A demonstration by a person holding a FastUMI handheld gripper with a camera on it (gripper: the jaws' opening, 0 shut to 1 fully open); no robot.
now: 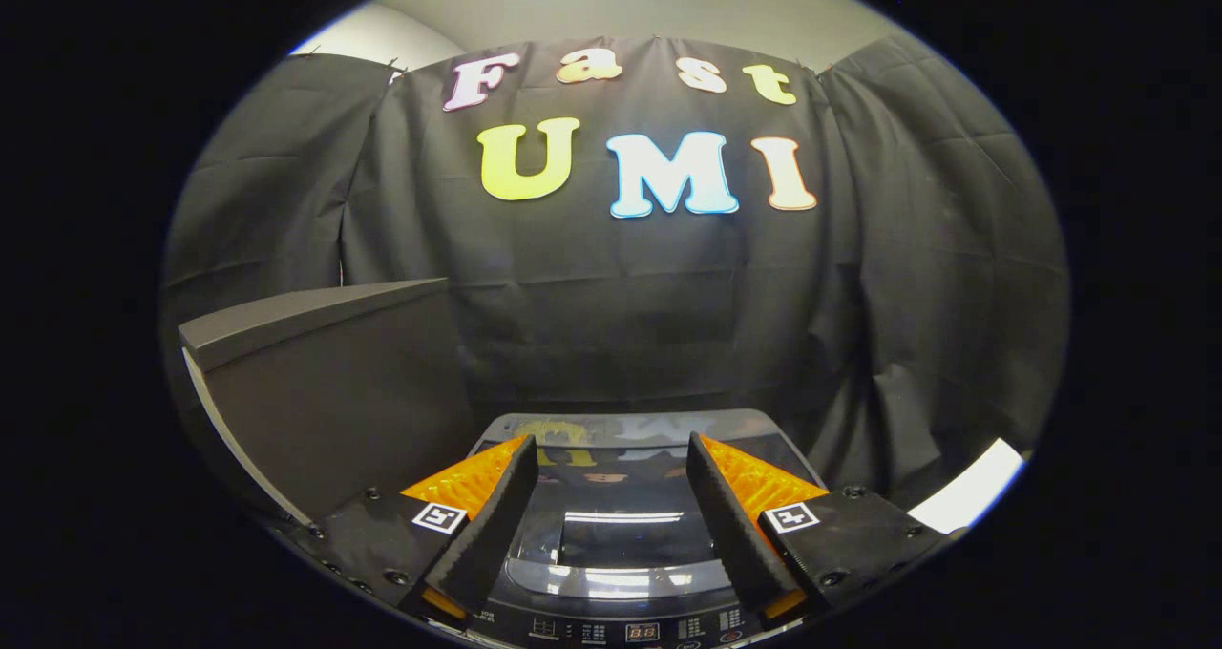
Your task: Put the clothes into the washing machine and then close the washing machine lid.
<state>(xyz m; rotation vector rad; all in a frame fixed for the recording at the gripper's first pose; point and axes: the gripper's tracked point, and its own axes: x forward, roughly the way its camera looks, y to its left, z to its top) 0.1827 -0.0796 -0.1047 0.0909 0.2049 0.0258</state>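
The claw (pixel 611 458) is seen nearest, its two fingers (pixel 482 525) spread well apart with nothing held between them; black ribbed pads face inward and orange backing is seen on the outer sides, with a small square marker on each black base. To the left of the left finger, a dark grey box-like panel (pixel 325 391) is seen rising, its slanted top edge lighter than its face; what it belongs to cannot be told. Between and just below the fingers, the washing machine (pixel 611 620) is found, its dark glossy lid (pixel 621 525) lying flat and shut. Bright strip reflections and a warped mirror image of the wall are carried on the lid's glass. A rounded front edge of the lid is seen nearest the claw, and below it a control strip with small displays and buttons is partly cut off, too small to be read. The inside of the drum is hidden by the closed lid, so the clothes cannot be made out. The lid's far edge lies just beyond the fingertips, close to the black cloth wall (pixel 668 324). To the right of the right finger, a white strip (pixel 969 487) is cut off and cannot be identified. Open room is left above the lid.
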